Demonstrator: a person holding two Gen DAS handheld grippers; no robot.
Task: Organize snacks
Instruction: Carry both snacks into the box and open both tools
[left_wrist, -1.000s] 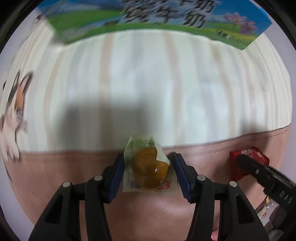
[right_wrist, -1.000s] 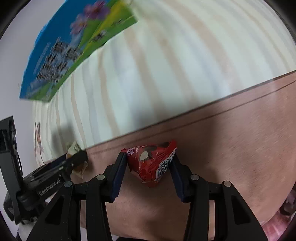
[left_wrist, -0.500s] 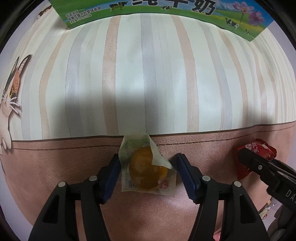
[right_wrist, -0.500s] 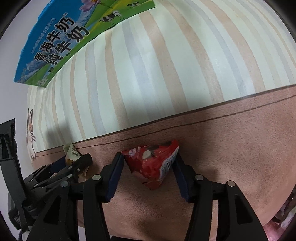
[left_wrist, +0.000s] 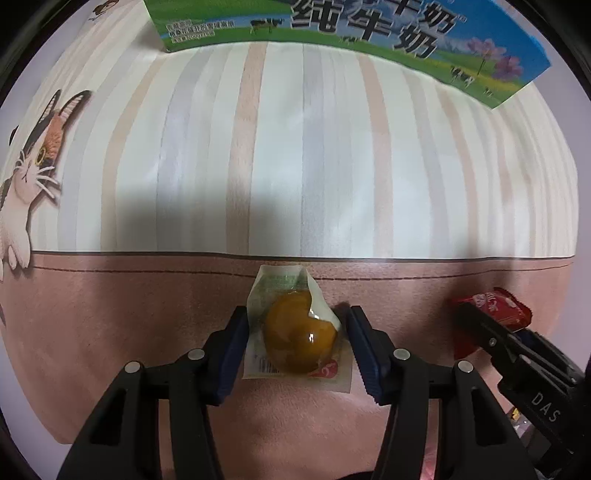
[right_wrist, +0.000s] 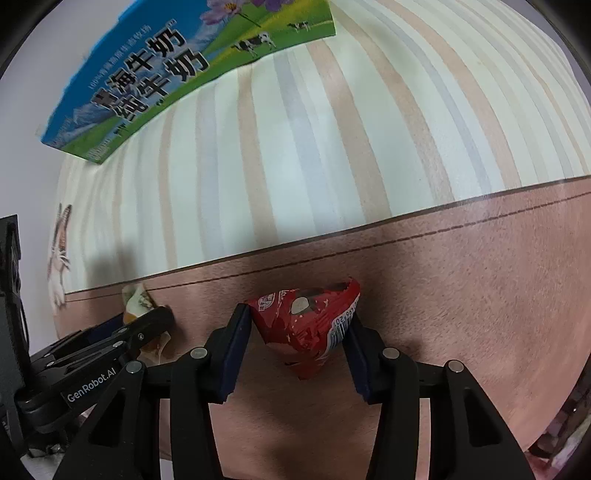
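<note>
- Snacks sit on the pink mat (left_wrist: 110, 332): a yolk packet (left_wrist: 299, 332) between the left gripper (left_wrist: 297, 345) fingers, right pad apart from it.
- Red packet (right_wrist: 310, 321) is pinched in the right gripper (right_wrist: 299, 341).
- Milk carton (right_wrist: 166, 74) lies beyond.

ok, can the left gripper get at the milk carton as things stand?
Probably not to grasp it: the left gripper has the yellow snack packet between its fingers. The way itself looks free, though; only bare striped mat lies between it and the milk carton.
</note>
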